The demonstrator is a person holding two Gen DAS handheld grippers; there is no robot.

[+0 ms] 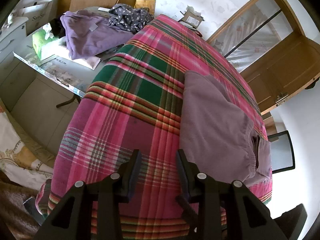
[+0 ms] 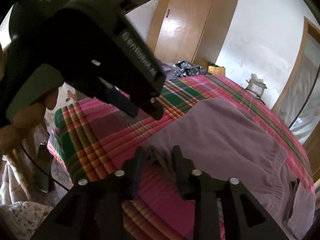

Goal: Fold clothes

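While the mauve garment lies flattened on the plaid cover in the right half of the left wrist view, its gathered elastic hem curves along the lower right of the cloth. In the right wrist view the same garment fills the centre and right, its near corner reaching the lower middle of the frame. The right tool has its jaws partly apart with that blurred, bunched corner between them; whether the pads actually press on the fabric I cannot tell. The left tool hangs released at the bottom centre of its own view, jaws parted over bare plaid just left of the garment, nothing between them. From the right wrist view the left tool looms dark across the upper left, a hand gripping its handle at the left edge. At the upper left of the left wrist view, a purple garment and a floral one are heaped on a cluttered tabletop. The bed's near edge is cut off by both tools' bodies.
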